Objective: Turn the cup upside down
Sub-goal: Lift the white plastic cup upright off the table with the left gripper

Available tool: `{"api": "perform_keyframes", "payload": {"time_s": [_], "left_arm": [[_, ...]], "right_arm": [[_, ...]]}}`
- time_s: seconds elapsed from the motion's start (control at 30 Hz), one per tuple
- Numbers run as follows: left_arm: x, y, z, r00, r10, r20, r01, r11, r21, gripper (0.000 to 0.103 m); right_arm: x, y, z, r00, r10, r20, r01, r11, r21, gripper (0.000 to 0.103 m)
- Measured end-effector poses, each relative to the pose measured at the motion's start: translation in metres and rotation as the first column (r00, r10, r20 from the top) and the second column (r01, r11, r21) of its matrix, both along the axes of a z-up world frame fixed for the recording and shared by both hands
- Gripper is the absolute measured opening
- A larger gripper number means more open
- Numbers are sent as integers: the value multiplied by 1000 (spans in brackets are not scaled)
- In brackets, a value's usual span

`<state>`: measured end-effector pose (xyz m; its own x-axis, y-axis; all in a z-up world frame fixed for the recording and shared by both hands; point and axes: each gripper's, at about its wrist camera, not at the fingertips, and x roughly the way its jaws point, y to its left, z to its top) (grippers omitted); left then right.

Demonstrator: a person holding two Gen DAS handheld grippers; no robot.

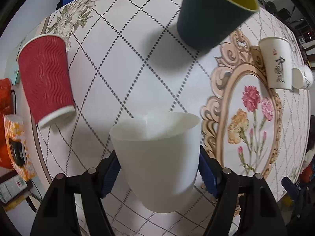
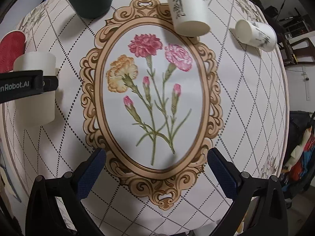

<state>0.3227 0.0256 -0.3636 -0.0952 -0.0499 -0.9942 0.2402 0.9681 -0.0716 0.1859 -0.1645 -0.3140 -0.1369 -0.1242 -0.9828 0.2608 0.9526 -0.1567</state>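
Note:
My left gripper (image 1: 159,169) is shut on a plain white cup (image 1: 157,157), which stands upright with its open mouth up, just above or on the table; the frames do not settle which. The same cup (image 2: 35,102) shows at the left of the right wrist view, with the left gripper's black finger (image 2: 29,85) across it. My right gripper (image 2: 155,169) is open and empty above the oval flower print (image 2: 153,90).
A red ribbed cup (image 1: 46,78) stands at the left, a dark green cup with a yellow inside (image 1: 212,13) at the back. A white cup with black calligraphy (image 2: 187,7) stands at the back right, beside a small white cup lying on its side (image 2: 256,33). The round table's edge (image 2: 283,90) curves at the right.

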Motion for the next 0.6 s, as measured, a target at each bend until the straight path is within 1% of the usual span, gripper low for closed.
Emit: {"api": "perform_keyframes", "payload": {"time_s": [0.03,0.07,0.13,0.3,0.33,0.37,0.4,0.43,0.47,0.5,0.53,0.6], "left_arm": [[-5,0,3,1000,6,-4,-6,1000,-7,71],[-8,1,8,1000,12,-9,-12,1000,-15,71],[-19,-1,15,1000,19,-19,-20,999,-26,71],[-56,-9,28,997,44,-70,-48,997,-53,71],[-65,-13,30,996,43,-78,-47,997,-53,71],[-70,-19,32,996,41,-84,-46,998,-51,71],[-78,-34,35,995,41,-89,-46,998,-48,71],[-85,-38,35,995,37,-95,-42,998,-46,71],[-94,-45,34,994,32,-105,-37,998,-44,71],[-98,-57,31,993,30,-113,-36,998,-43,71],[-99,-63,27,992,30,-124,-35,999,-41,71],[-113,-83,17,988,28,-149,-35,999,-40,71]], "right_arm": [[-6,-5,7,1000,-3,6,3,1000,1,103],[-10,-9,5,1000,-6,11,6,1000,2,103],[-21,-18,12,1000,-14,16,14,1000,5,103],[-59,-53,25,999,-37,24,36,999,26,103],[-68,-60,30,999,-40,24,39,999,30,103],[-75,-68,28,999,-44,26,43,998,36,103],[-82,-76,27,999,-48,26,47,998,41,103],[-93,-85,31,998,-51,25,50,998,43,103],[-96,-88,26,998,-55,24,54,997,47,103],[-104,-95,27,998,-59,21,58,997,49,103],[-104,-99,21,998,-64,18,63,997,51,103],[-122,-118,20,997,-78,10,78,996,52,103]]}}
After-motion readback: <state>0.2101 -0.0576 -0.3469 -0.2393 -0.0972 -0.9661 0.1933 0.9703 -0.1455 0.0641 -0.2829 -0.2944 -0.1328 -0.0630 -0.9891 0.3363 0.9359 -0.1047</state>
